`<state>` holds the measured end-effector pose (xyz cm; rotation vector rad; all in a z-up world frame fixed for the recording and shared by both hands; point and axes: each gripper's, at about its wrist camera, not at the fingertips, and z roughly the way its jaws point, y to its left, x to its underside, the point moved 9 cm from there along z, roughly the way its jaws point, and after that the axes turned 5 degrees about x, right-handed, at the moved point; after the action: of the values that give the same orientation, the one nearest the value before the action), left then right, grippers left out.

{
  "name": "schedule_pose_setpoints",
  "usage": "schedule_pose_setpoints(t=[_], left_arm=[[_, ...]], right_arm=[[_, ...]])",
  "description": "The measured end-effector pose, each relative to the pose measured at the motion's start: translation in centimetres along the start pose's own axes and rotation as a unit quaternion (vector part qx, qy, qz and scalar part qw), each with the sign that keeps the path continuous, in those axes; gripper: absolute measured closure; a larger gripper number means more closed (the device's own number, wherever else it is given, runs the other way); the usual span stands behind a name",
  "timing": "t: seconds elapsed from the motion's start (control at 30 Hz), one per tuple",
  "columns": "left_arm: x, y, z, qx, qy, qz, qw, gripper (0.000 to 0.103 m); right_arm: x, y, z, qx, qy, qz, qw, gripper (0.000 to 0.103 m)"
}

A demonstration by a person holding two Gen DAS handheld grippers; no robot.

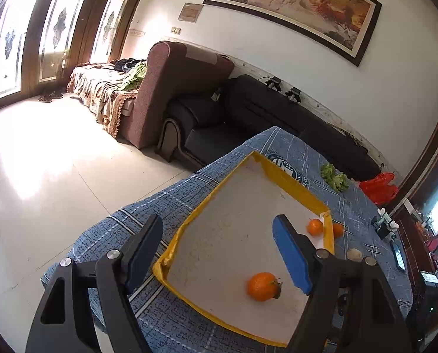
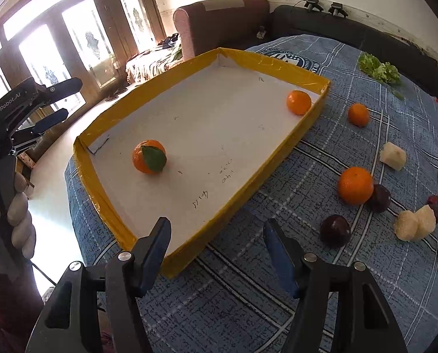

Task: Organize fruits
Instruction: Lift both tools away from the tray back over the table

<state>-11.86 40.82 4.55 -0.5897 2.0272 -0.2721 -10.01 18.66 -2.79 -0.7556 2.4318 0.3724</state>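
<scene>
Your left hand-held gripper (image 1: 219,253) hangs open and empty over the shallow yellow-rimmed cardboard tray (image 1: 295,186), where a leafy orange tangerine (image 1: 262,286) lies between its fingers and a second tangerine (image 1: 315,226) sits in the far corner. Only your right view shows the fruit outside the tray: two loose tangerines (image 2: 355,185), dark round plums (image 2: 335,231) and pale peeled chunks (image 2: 414,223) on the blue checked cloth-covered surface (image 2: 248,300). Your right hand-held gripper (image 2: 217,253) is open too, holding nothing. Green lettuce (image 2: 379,69) lies farther back. A brown sofa (image 1: 186,88) and glass doors (image 1: 63,26) stand behind.
</scene>
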Motion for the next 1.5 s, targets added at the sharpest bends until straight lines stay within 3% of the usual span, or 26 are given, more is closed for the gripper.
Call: schedule_pose_setpoints(t=[0.23,0.43,0.6,0.8,0.87,1.0,1.13,1.27,1.4,1.5], left_arm=[[0.9,-7.4,-1.4,0.056,0.005,0.045,0.9974,0.025],[3.2,-13.1,0.3,0.086,0.028,0.083,0.9925,0.023],[5.3,-17.3,1.7,0.098,0.052,0.118,0.9868,0.023],[6.5,-23.3,0.3,0.158,0.078,0.154,0.9723,0.023],[6.7,-25.3,-0.9,0.182,0.092,0.158,0.9661,0.013],[7.6,-29.8,-4.9,0.254,0.101,0.180,0.9450,0.013],[6.1,-32.1,-8.9,0.261,0.072,0.203,0.9410,0.013],[2.5,-34.4,-12.4,0.252,0.029,0.255,0.9330,0.013],[-1.3,-34.8,-14.8,0.193,-0.065,0.311,0.9283,0.004],[-1.8,-34.0,-13.8,0.190,-0.068,0.311,0.9290,0.002]], right_arm=[[1.9,-3.4,-4.7,0.008,-0.061,0.053,0.997,0.030],[5.2,-7.7,-10.2,0.032,-0.117,0.114,0.986,0.030],[9.3,-13.9,-16.4,0.095,-0.168,0.188,0.963,0.027],[14.1,-21.1,-22.5,0.174,-0.198,0.258,0.929,0.027],[14.8,-22.9,-24.8,0.194,-0.213,0.272,0.918,0.027],[14.5,-24.5,-29.1,0.227,-0.241,0.270,0.904,0.027],[12.7,-24.5,-33.6,0.231,-0.277,0.253,0.898,0.022],[10.0,-24.7,-38.4,0.221,-0.311,0.244,0.892,0.022],[5.7,-25.0,-42.5,0.210,-0.355,0.230,0.881,0.012],[2.8,-25.9,-41.8,0.203,-0.357,0.227,0.883,0.009]])
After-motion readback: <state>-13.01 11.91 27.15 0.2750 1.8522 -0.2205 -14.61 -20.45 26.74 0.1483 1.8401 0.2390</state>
